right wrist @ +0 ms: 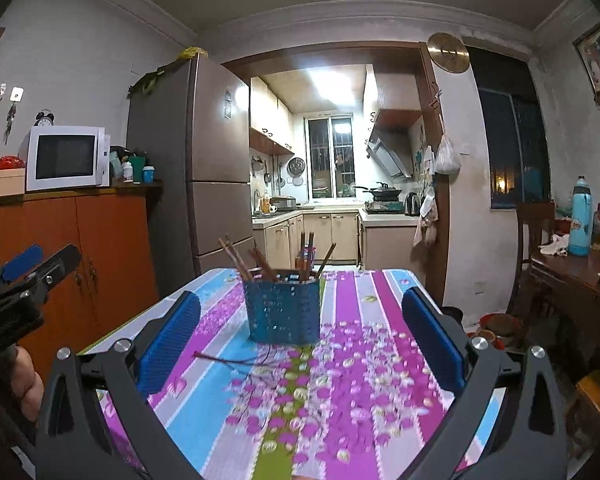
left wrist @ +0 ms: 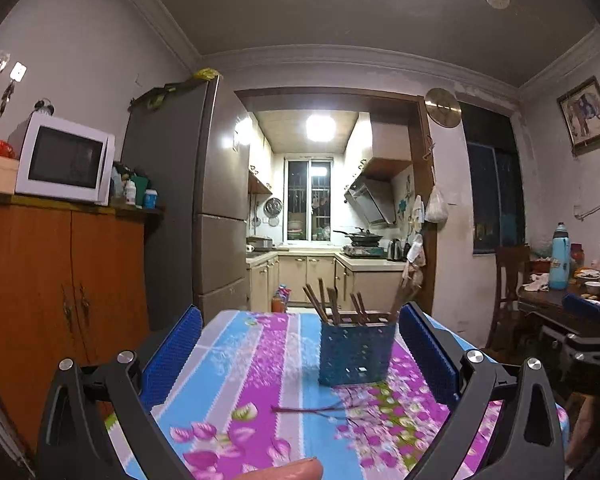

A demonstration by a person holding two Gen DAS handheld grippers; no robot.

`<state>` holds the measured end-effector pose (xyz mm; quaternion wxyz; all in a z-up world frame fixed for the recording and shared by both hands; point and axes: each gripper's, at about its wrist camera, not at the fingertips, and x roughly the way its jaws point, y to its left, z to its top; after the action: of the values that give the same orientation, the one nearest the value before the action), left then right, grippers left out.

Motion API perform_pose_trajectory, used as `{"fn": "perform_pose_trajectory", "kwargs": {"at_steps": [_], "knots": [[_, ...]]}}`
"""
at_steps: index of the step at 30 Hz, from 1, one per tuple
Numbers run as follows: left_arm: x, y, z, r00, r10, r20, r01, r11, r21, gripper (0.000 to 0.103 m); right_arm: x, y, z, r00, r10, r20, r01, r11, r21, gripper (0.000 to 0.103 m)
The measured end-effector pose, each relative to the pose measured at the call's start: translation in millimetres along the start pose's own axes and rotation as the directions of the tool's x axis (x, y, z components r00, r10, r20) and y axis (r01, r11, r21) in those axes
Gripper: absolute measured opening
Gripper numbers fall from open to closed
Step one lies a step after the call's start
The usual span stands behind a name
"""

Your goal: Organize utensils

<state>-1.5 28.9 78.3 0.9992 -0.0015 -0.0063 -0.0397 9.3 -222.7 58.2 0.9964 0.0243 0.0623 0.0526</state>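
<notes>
Where the floral cloth covers the surface [right wrist: 384,292], a blue perforated basket [right wrist: 284,310] stands upright near its middle, holding several brown chopsticks [right wrist: 256,262] that lean out at different angles. Just in front of the basket, 1 thin dark stick [right wrist: 224,359] lies flat on the cloth, apart from the basket; motion blur makes it hard to say whether it is a single chopstick or a pair.

Both tools hover above the near edge of the surface, aimed at the basket. The left tool [left wrist: 300,356] has its blue-padded fingers spread wide with nothing between them; in its view the basket sits toward the right finger. The right tool [right wrist: 300,340] is likewise spread wide and empty, with the basket roughly centred between its fingers. Neither tool touches the basket or the stick.

A fingertip [left wrist: 288,471] shows at the bottom edge of the left view. Beyond the surface stand a fridge [right wrist: 204,176], an orange cabinet [right wrist: 72,256] with a microwave [right wrist: 66,158] on top, and a lit kitchen doorway.
</notes>
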Motion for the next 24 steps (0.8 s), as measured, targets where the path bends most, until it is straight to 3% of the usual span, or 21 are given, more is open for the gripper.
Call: {"fn": "perform_pose_trajectory", "kwargs": {"at_steps": [16, 24], "knots": [[-62.9, -15.8, -39.2, 0.998, -0.017, 0.056, 0.014, 0.999, 0.051, 0.098, -55.9, 7.3, -36.4, 0.997, -0.043, 0.057, 0.045, 0.999, -0.022, 0.098], [-67.8, -21.7, -49.1, 1.000, -0.018, 0.014, 0.018, 0.999, 0.048, 0.098, -66.7, 10.8, -48.1, 0.997, -0.040, 0.060, 0.042, 0.999, -0.026, 0.098]]}}
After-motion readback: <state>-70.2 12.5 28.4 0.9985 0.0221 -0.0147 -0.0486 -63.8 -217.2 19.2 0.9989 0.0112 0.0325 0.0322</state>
